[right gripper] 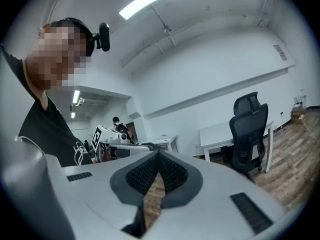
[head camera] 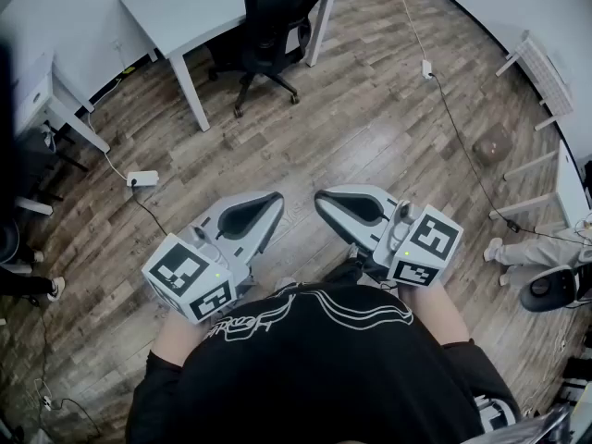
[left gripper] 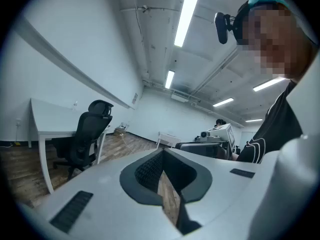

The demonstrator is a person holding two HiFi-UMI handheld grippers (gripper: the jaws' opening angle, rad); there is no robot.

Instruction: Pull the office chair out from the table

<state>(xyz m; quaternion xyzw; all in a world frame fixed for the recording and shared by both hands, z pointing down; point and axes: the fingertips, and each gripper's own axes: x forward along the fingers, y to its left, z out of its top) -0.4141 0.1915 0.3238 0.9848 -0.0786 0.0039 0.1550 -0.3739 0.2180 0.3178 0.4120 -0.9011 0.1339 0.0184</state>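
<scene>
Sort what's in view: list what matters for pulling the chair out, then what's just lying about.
For the job:
- office chair, at the white table
- left gripper and right gripper, both shut and empty

Lying about:
- white power box on the floor
- black cable
- white rack

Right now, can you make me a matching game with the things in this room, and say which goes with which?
Things:
1. office chair
2. table
3. left gripper
4. small box

Clues:
A. shut, with nothing in it
B. black, pushed up to the table
C. lying on the wooden floor
D. big, white and flat on top

Pairs: 1-B, 2-D, 3-A, 4-C
</scene>
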